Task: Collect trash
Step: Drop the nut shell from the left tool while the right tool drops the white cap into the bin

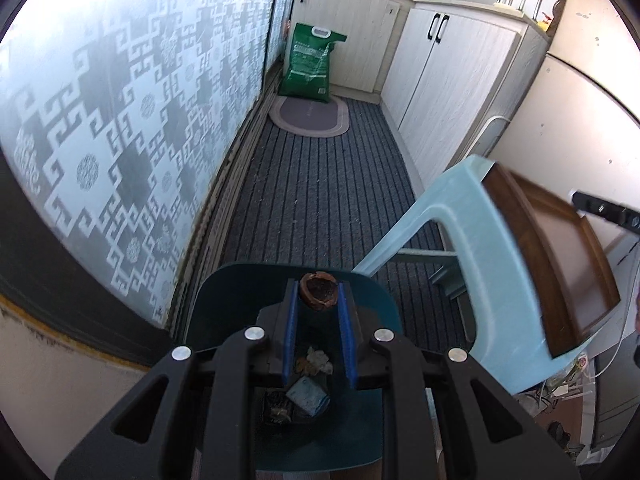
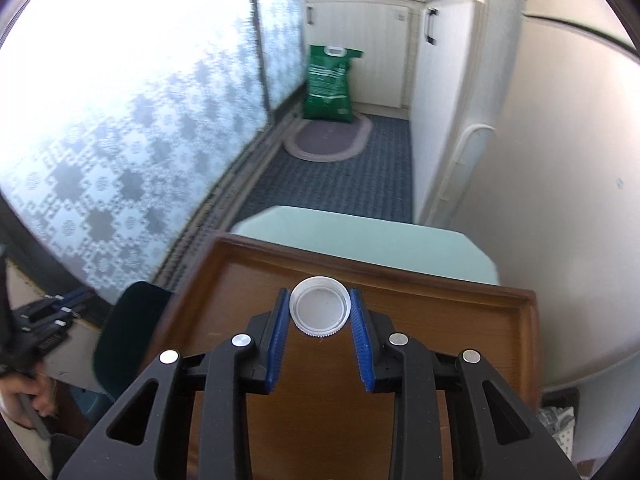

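Observation:
My left gripper [image 1: 318,294] is shut on a brown nutshell half [image 1: 317,290] and holds it above a dark teal bin [image 1: 224,304]. Inside the bin lie crumpled paper scraps [image 1: 316,362] and a pale blue wrapper [image 1: 308,396]. My right gripper [image 2: 320,307] is shut on a white plastic bottle cap [image 2: 320,306], open side up, just above a brown wooden tray [image 2: 440,320]. The tray rests on a pale blue plastic stool [image 2: 360,240]. The bin's rim [image 2: 128,332] shows left of the tray in the right wrist view.
A striped grey carpet [image 1: 320,184] runs to an oval mat [image 1: 310,116] and a green bag [image 1: 310,64]. White cabinets [image 1: 448,80] line the right, patterned frosted glass [image 1: 120,120] the left. The stool [image 1: 472,240] stands right of the bin.

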The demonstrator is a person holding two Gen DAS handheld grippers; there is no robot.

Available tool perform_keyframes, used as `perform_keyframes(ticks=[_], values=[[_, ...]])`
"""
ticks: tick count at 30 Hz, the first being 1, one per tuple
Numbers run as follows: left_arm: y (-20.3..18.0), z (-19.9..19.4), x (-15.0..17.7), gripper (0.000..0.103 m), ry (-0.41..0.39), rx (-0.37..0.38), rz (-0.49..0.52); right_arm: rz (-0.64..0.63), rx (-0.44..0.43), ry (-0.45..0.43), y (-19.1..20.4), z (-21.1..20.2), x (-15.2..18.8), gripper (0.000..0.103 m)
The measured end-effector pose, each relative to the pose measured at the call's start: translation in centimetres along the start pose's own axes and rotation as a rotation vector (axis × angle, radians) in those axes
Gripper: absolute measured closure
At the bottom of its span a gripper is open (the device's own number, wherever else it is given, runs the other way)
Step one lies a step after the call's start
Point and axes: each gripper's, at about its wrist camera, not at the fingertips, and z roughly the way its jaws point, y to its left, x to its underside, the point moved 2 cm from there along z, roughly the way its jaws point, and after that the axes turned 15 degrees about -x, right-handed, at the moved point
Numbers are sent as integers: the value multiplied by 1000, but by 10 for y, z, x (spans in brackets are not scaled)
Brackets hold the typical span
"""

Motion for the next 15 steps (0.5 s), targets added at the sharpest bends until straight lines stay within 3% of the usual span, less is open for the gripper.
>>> perform_keyframes(ticks=[15], values=[[29,45,43,82,169,-66,32,-128,-128,59,119,29,9,73]])
